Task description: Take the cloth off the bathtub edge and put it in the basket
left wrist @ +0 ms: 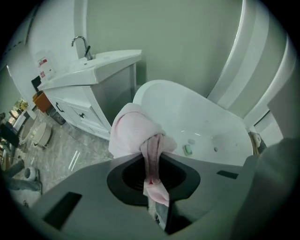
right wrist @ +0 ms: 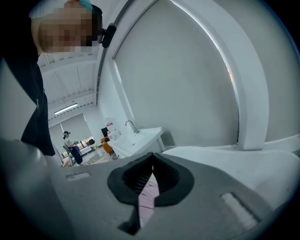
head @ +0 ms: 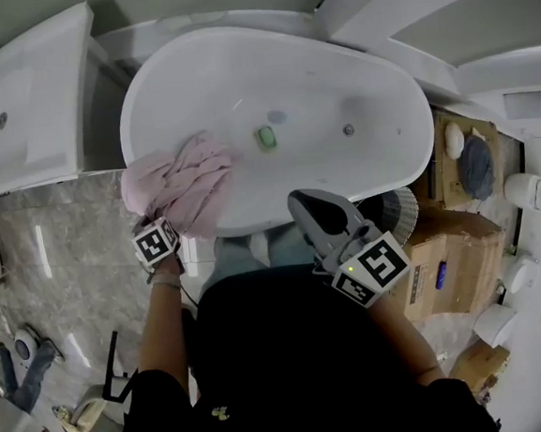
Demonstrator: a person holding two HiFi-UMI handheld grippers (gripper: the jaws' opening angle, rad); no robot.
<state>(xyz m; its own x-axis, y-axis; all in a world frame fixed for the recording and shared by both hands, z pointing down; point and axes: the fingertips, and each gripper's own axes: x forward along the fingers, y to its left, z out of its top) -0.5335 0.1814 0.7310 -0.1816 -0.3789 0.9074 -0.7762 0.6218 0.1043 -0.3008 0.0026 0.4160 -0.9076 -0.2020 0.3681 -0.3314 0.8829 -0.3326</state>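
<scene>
A pink cloth (head: 181,182) lies bunched over the near left rim of the white bathtub (head: 379,168). My left gripper (head: 169,221) sits at the cloth's near edge, its marker cube just below. In the left gripper view the left gripper (left wrist: 153,161) is shut on a fold of the cloth (left wrist: 133,129), which rises in a hump beyond the jaws. My right gripper (head: 299,200) hovers over the tub's near rim, right of the cloth, with its jaws together. In the right gripper view the right gripper (right wrist: 151,159) has its tips meeting; a pink strip shows through the slit. A ribbed basket (head: 402,210) stands right of it.
A white sink vanity (head: 16,101) stands left of the tub, with a marble floor (head: 59,276) in front. A small green object (head: 265,137) lies inside the tub near its drain. Cardboard boxes (head: 453,260) crowd the floor at the right.
</scene>
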